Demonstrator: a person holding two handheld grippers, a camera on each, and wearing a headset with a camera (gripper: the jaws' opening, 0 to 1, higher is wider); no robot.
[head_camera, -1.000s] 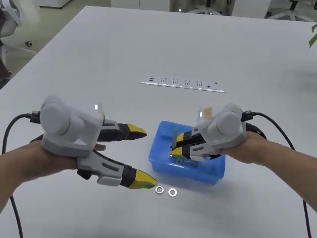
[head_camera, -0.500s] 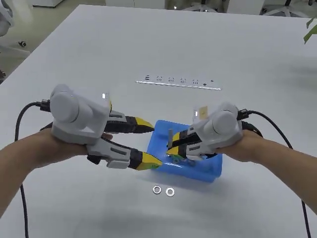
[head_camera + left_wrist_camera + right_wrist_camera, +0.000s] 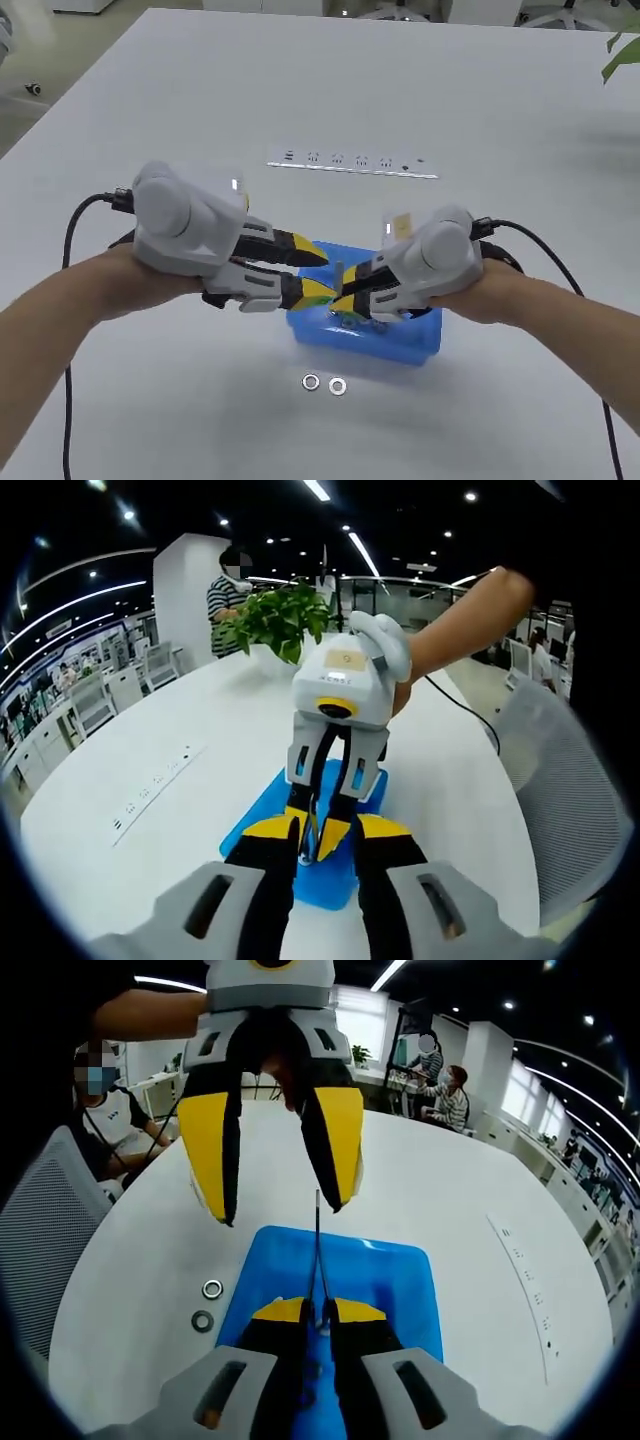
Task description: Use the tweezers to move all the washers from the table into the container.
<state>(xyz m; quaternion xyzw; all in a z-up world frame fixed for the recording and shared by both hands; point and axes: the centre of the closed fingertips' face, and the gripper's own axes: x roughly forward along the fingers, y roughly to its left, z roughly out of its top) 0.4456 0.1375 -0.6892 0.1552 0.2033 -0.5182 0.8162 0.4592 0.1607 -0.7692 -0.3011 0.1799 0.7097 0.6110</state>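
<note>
Blue container (image 3: 408, 346), silver washers (image 3: 311, 382), grey tweezers (image 3: 317, 1230), white desk (image 3: 300, 90); left gripper (image 3: 328, 273) and right gripper (image 3: 345, 297) show yellow-and-black tips.

I'm in an open-plan office: a mesh chair (image 3: 45, 1240) beside my white table (image 3: 300, 90), seated people (image 3: 452, 1100) beyond it, strip lights (image 3: 360, 550) above it.

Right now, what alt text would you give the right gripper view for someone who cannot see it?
The right tool grips tweezers pointing out over a blue container on a white table. The left tool faces it, jaws open. Two washers lie on the table beside the container.
</note>
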